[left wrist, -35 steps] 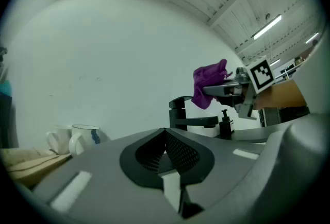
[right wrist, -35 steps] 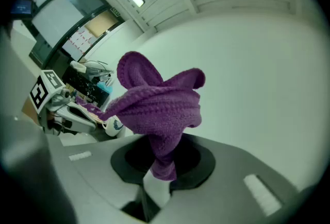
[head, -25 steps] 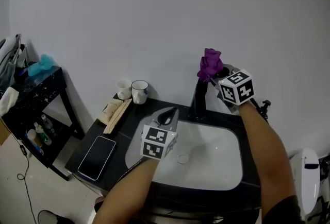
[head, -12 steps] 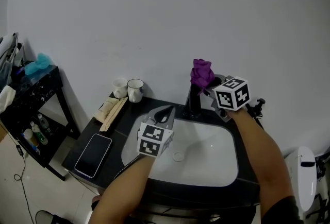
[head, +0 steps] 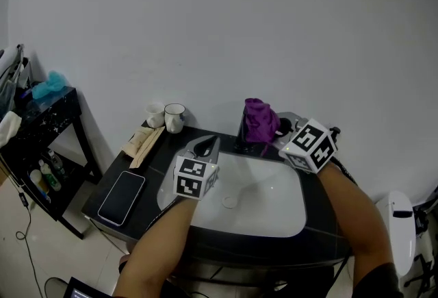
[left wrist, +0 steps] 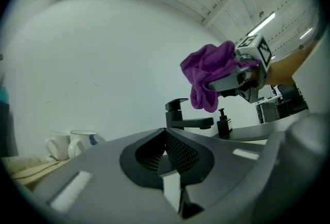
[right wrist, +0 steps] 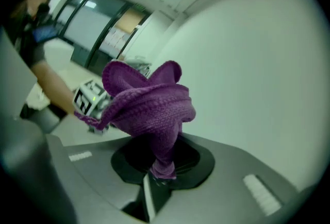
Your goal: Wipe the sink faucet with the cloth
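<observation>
The purple cloth [head: 259, 120] is bunched in my right gripper [head: 275, 132], which is shut on it. It covers most of the black faucet [head: 241, 138] in the head view. In the left gripper view the cloth [left wrist: 210, 76] hangs just above the faucet's spout [left wrist: 192, 123]; whether they touch I cannot tell. In the right gripper view the cloth [right wrist: 149, 107] fills the space over the jaws. My left gripper [head: 205, 146] hovers over the left rim of the white sink [head: 274, 211], jaws together with nothing between them.
Two mugs [head: 174, 117] and some wooden pieces [head: 142, 143] stand at the counter's back left. A phone [head: 122, 196] lies on its left end. A soap dispenser [left wrist: 223, 124] is beside the faucet. A black side table [head: 42, 127] stands further left.
My right gripper has brought the cloth down and to the left, from above the faucet to right over it. The left gripper stays over the sink's left rim.
</observation>
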A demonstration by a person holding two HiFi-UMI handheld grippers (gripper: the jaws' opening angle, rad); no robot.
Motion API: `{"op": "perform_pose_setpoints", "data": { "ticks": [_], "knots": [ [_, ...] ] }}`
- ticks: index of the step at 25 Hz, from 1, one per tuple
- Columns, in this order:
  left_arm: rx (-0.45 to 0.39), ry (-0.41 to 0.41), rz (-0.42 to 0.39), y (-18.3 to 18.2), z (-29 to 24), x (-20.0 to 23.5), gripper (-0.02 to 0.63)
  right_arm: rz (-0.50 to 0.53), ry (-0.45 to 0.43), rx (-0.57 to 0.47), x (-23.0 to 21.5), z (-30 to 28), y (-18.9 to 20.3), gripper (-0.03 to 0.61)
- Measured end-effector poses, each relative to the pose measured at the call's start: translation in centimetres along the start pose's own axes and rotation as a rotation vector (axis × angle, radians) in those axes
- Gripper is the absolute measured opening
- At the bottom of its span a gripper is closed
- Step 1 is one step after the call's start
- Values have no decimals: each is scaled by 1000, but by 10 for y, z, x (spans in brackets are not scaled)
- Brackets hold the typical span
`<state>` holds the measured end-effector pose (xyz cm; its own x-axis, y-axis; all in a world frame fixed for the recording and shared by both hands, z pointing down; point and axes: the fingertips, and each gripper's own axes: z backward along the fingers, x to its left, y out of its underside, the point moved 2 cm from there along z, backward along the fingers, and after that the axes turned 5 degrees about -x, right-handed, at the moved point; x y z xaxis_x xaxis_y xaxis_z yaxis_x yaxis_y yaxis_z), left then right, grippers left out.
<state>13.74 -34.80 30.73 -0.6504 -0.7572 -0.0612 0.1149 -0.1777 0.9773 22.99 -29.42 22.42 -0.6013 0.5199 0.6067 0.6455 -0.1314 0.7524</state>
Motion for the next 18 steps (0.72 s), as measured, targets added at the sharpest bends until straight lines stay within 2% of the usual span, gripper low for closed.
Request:
{"op": "perform_pose_setpoints", "data": {
  "ticks": [2, 3, 5, 7, 10, 18],
  "knots": [
    [1, -5, 0, 1, 0, 2, 18, 261, 16, 110, 15, 4, 10, 63],
    [3, -6, 0, 1, 0, 3, 18, 358, 21, 158, 19, 4, 17, 63],
    [6, -7, -2, 1, 0, 3, 18, 476, 33, 230, 22, 2, 30, 63],
    [7, -5, -3, 0, 0, 2, 18, 537, 55, 277, 20, -3, 40, 63],
    [6, 0, -3, 1, -1, 0, 18, 533, 92, 314, 10, -17, 52, 63],
    [2, 28, 5, 1, -5, -6, 18, 348, 193, 342, -23, -50, 66, 63]
  ]
}}
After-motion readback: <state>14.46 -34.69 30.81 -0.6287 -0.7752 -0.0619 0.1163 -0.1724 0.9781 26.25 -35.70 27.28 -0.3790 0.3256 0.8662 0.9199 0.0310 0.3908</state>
